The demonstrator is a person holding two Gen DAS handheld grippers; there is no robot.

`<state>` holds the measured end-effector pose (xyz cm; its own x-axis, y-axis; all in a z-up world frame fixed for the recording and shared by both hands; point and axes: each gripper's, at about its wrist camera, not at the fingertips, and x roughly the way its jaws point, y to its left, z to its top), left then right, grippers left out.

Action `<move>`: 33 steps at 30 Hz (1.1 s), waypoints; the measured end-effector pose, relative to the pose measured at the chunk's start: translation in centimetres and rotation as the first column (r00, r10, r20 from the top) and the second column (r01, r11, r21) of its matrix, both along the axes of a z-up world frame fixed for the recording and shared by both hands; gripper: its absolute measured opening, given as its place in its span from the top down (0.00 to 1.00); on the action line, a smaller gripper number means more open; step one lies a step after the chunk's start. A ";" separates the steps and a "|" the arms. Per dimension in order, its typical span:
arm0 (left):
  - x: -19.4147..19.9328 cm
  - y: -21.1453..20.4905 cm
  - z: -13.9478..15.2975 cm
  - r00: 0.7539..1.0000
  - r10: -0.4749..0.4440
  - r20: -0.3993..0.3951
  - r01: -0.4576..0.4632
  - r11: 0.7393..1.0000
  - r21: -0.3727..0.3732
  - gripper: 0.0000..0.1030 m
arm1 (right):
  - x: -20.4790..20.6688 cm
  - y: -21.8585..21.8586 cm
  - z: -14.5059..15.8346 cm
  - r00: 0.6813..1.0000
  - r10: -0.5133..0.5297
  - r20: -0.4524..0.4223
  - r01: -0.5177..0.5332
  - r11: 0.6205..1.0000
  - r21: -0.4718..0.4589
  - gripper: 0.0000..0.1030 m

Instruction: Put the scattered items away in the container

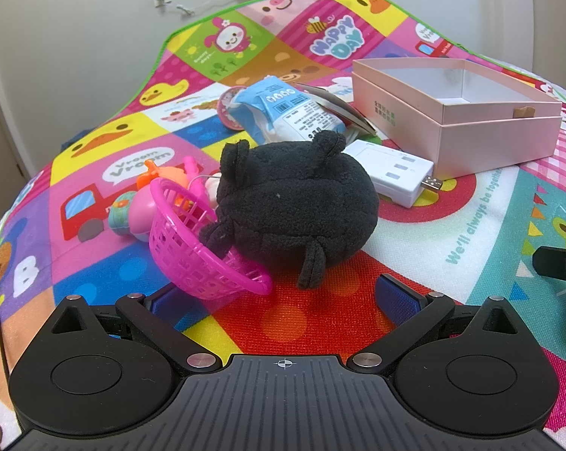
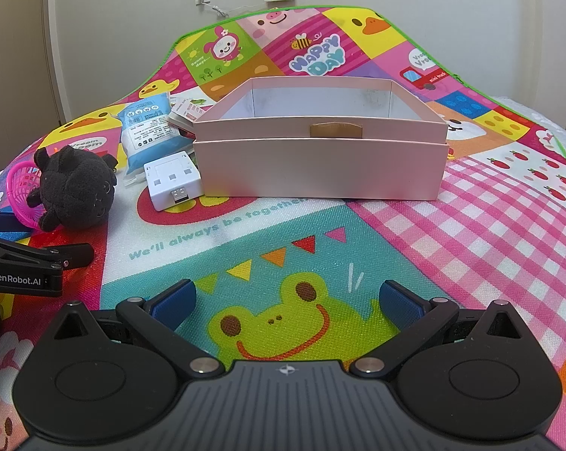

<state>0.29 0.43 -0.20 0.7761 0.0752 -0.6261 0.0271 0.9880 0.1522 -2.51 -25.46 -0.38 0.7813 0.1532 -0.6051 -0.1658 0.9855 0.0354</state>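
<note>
The pale pink rectangular cardboard box point(image 2: 320, 161) sits open and looks empty, so the tidying seems to be at its start, with every item out on the bright patchwork cartoon play mat point(image 2: 471, 233). The left tongs point(image 1: 283, 297) are spread wide and hold nothing, aimed at the round black plush toy point(image 1: 294, 203) just in front of them. The right tongs point(image 2: 286, 300) are likewise spread and empty, facing the box's near wall with bare mat between.

All the scattered things lie left of the box. A white plastic USB adapter block point(image 2: 172, 180) is just beside its near left corner, a blue and white sealed plastic packet point(image 2: 147, 131) lies behind that, and the plush sits further left against a tipped magenta plastic lattice basket point(image 1: 192, 240) with small pink and orange toys point(image 1: 162, 188) behind it.

The likely next move is closing the left tongs on the soft plush, which should squash and grip easily, though the basket rim touches it and may drag along. The path to the box crosses the adapter, so the carry needs lift. Right of the box the mat is clear.
</note>
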 end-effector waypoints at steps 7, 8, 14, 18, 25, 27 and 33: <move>0.0 0.2 0.1 1.000 -0.008 -0.009 0.008 1.000 -0.016 0.00 | -0.1 0.7 -0.6 1.000 0.009 0.001 -0.009 0.998 -0.057 0.00; 0.1 0.2 0.2 1.000 -0.013 -0.017 0.013 1.000 -0.023 0.00 | 0.1 0.7 -0.5 1.000 0.027 -0.003 -0.027 0.998 -0.064 0.00; 1.0 1.7 3.9 0.999 -0.009 -0.049 0.005 0.997 -0.079 0.00 | 3.8 1.0 1.1 0.973 0.050 -0.224 -0.067 0.995 -0.070 0.00; 1.5 3.5 8.3 0.996 -0.075 -0.054 0.070 0.994 -0.079 0.00 | 6.4 2.7 1.7 0.927 0.014 -0.375 -0.069 0.989 -0.134 0.00; 0.0 8.2 12.5 0.991 -0.009 0.131 0.026 0.991 -0.134 0.00 | 5.4 3.5 1.4 0.940 -0.023 -0.341 -0.026 0.990 -0.139 0.00; 0.4 9.5 12.2 0.984 0.053 0.172 -0.022 0.984 -0.174 0.00 | 5.8 3.7 1.9 0.937 -0.051 -0.346 -0.001 0.989 -0.149 0.00; 0.2 12.1 12.5 0.964 0.107 0.245 -0.038 0.962 -0.269 0.00 | 4.9 7.2 6.2 0.997 -0.073 -0.008 0.070 0.977 -0.200 0.00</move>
<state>0.50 12.51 12.26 0.9105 -0.0010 -0.4135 -0.0521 0.9917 -0.1172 2.42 -18.26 5.78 0.7766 -0.0279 -0.6294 -0.0956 0.9822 -0.1615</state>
